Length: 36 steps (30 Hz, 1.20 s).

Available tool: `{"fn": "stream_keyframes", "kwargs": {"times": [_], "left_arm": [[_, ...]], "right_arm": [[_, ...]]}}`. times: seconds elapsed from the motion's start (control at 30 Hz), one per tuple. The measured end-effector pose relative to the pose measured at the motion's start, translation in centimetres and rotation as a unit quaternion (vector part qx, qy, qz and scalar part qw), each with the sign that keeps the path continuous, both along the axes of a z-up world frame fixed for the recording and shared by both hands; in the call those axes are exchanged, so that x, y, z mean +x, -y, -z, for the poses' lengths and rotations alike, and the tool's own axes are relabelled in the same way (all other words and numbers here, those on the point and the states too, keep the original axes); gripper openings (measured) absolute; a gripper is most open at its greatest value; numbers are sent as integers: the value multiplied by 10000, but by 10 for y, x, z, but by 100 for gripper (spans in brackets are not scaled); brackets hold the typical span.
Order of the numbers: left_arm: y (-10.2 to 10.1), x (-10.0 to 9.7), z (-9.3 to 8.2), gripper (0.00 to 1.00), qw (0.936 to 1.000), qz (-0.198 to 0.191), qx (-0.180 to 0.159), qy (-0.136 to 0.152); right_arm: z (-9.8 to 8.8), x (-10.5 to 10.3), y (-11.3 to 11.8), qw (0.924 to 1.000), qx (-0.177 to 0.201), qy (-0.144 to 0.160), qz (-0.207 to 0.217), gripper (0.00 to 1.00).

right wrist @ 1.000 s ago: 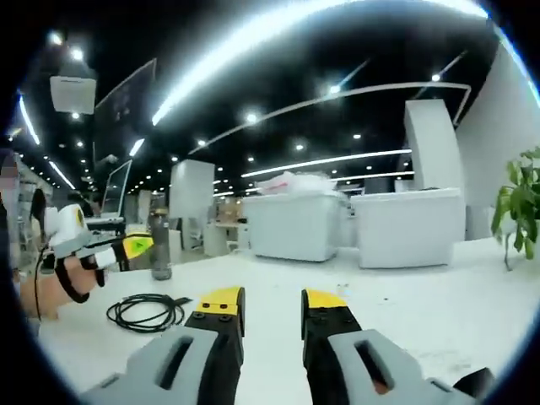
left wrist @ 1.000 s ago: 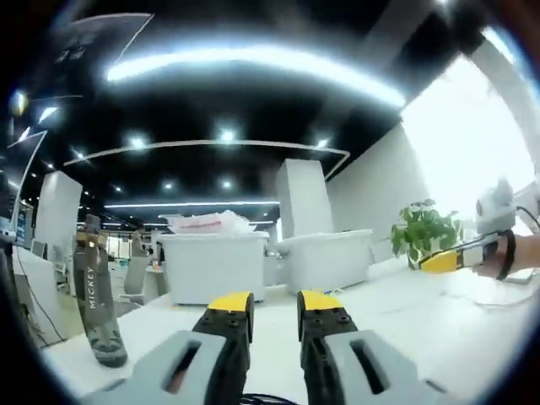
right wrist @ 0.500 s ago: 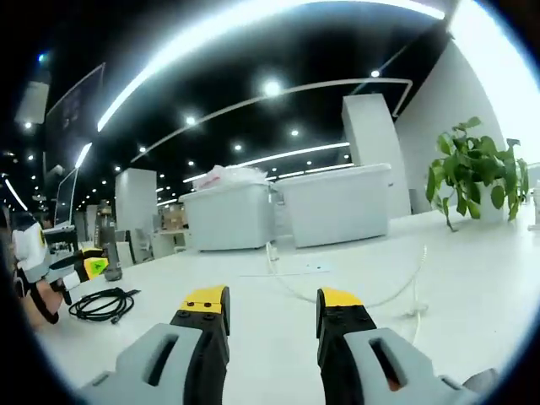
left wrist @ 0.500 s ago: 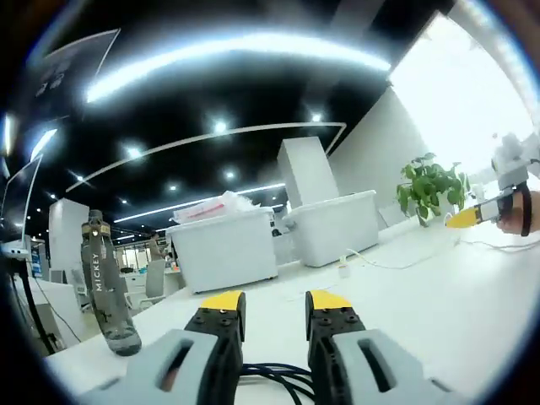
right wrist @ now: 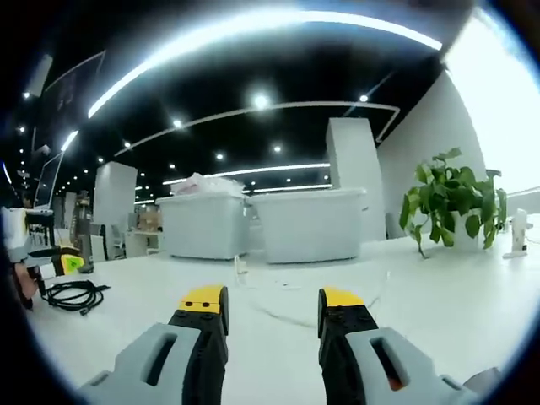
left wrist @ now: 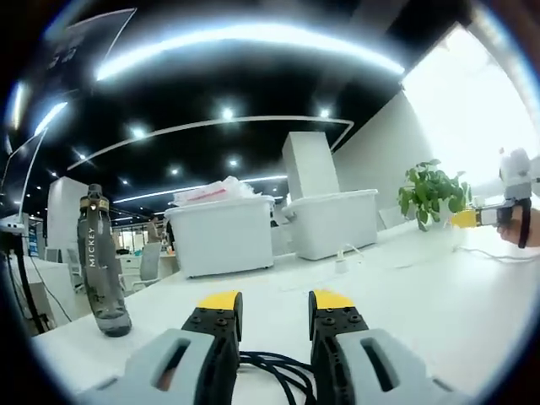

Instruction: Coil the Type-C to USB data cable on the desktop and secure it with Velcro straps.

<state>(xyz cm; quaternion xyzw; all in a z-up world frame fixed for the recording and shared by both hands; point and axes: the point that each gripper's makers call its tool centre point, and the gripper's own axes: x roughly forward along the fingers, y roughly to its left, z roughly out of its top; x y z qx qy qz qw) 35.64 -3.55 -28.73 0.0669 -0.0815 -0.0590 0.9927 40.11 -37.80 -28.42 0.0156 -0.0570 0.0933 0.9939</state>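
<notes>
Left hand-held gripper (left wrist: 270,305): grey moulded bodies, black screw-studded jaws, yellow tip caps. Right hand-held gripper (right wrist: 273,301): same build. Black strap across hand (left wrist: 525,228).

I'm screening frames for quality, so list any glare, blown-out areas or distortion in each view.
Left gripper view: the window at upper right is blown out to white, the ceiling light strip bows with the fisheye, and the bottle leans. Right gripper view: white glare at right washes the wall beside the plant; the black cable sits small near the rim.

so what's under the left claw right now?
The black cable, lying coiled on the white desk below the open left claw. Its nearer loops are hidden behind the claw, and no strap is visible.
</notes>
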Motion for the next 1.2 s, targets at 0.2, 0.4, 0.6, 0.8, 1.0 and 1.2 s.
{"fn": "stream_keyframes", "kwargs": {"times": [0.2, 0.4, 0.6, 0.8, 1.0, 1.2], "left_arm": [[1, -1, -1, 32, 10000, 6, 69, 22], [3, -1, -3, 32, 9999, 49, 146, 58], [6, -2, -3, 32, 9998, 81, 188, 77], [12, -3, -3, 33, 9995, 139, 262, 106], [18, -3, -1, 35, 9992, 235, 320, 63], [18, -4, -1, 35, 9994, 260, 242, 43]], "right_arm": [[-5, 1, 4, 9997, -181, 138, 49, 42], [-4, 1, 13, 9993, -181, 168, 270, 41], [-6, 1, 13, 9988, -268, 253, 325, 41], [-3, 0, 5, 9997, -141, 156, 102, 42], [-5, -2, -4, 9995, -232, 184, -73, 43], [-4, -3, -12, 9992, -279, 175, -208, 43]]}}
